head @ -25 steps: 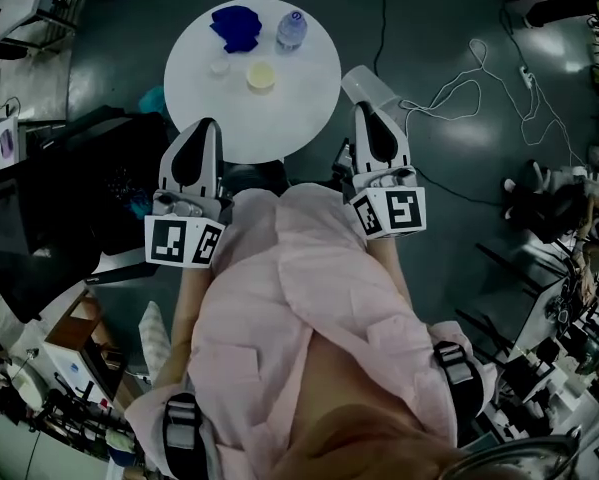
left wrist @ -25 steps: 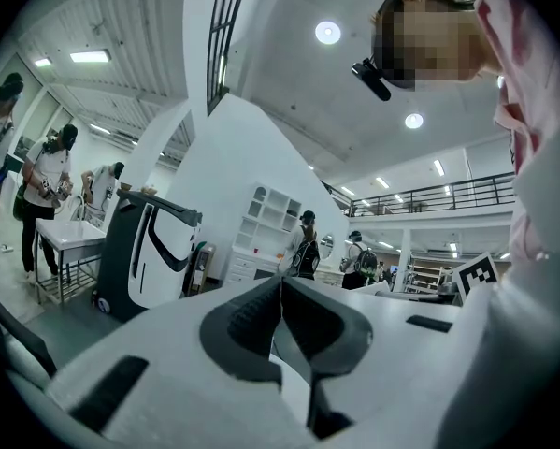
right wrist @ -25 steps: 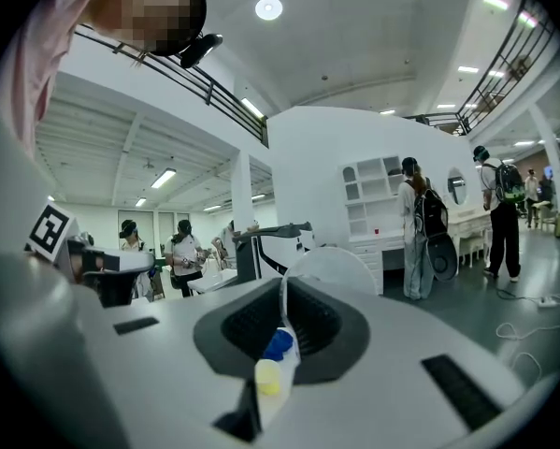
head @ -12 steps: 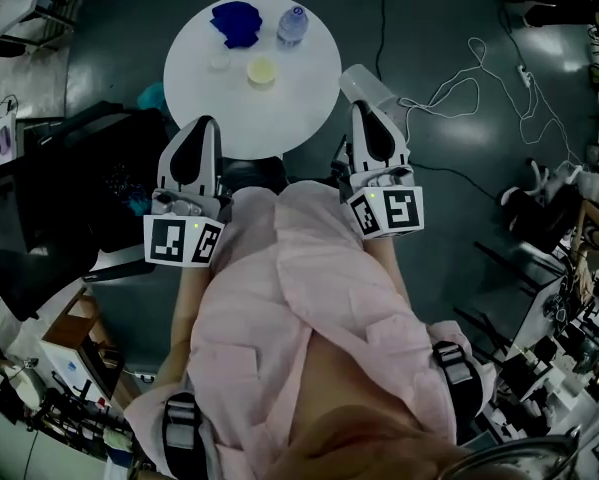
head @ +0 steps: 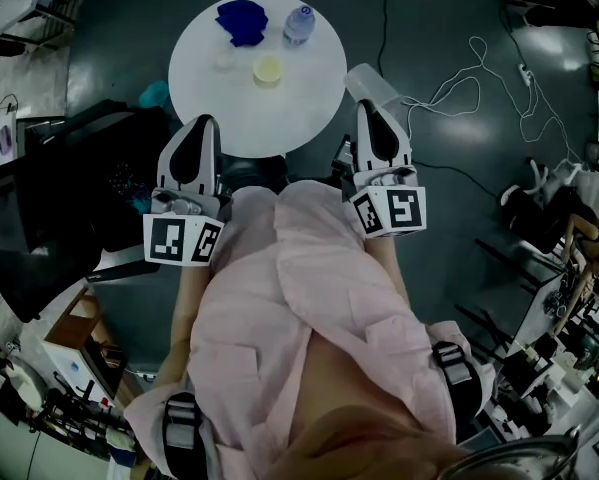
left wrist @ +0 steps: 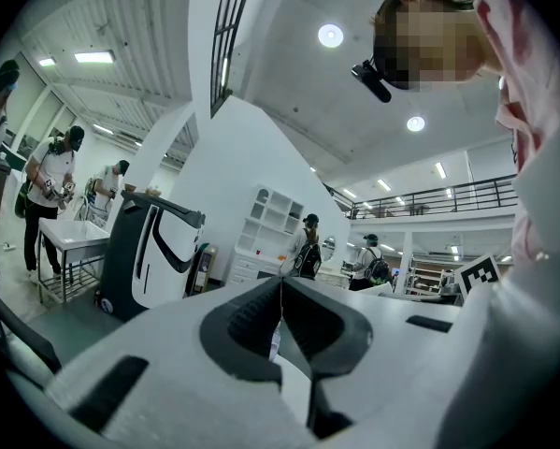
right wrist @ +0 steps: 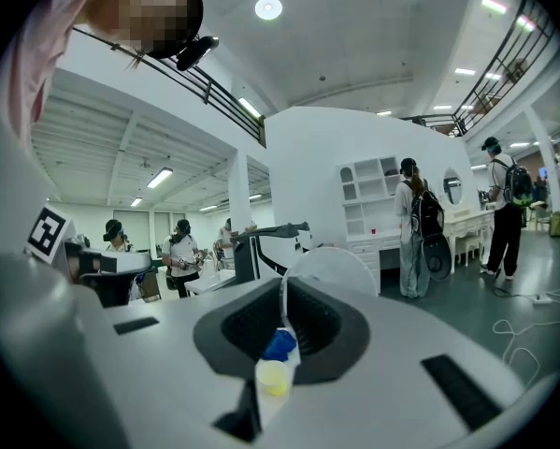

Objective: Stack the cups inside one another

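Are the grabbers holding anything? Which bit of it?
The right gripper pinches a clear cup by its thin wall. The left gripper is shut with nothing in it.

No legible text, brand, number or sign found. The left marker cube (head: 184, 240) and right marker cube (head: 391, 211) bear coded square patterns only. The bottle (head: 299, 25) label is too small to read.
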Available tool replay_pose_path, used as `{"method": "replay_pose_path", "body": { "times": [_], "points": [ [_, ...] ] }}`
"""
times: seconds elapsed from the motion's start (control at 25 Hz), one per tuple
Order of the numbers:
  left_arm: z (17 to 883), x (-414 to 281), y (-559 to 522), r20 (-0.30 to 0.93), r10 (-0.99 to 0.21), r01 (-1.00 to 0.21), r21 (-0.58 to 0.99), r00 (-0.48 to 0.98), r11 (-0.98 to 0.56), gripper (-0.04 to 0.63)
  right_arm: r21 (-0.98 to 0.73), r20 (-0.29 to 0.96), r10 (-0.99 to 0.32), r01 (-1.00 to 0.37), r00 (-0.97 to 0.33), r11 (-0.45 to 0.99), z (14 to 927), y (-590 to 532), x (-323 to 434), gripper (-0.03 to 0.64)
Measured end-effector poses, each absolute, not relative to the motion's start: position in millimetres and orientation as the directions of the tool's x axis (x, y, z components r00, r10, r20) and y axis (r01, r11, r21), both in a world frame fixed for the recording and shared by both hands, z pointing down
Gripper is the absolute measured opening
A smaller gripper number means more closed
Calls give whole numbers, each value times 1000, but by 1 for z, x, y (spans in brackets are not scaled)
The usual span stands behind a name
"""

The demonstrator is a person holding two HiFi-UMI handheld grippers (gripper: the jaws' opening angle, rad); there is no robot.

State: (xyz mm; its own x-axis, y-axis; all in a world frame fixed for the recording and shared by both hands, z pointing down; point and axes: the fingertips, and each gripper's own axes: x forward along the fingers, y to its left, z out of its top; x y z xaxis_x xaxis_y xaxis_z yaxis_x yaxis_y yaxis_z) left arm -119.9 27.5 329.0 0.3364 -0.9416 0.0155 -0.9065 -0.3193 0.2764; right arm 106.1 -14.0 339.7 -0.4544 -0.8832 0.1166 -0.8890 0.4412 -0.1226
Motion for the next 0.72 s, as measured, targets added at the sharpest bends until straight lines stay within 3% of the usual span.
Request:
{"method": "replay_pose_path", "body": {
  "times": [0.72],
  "points": [
    [319,-128,7,21,-927,-892,281,374,-354,21,-66,145,-888,-899,-437,432,327,-25,98,35]
  ]
}}
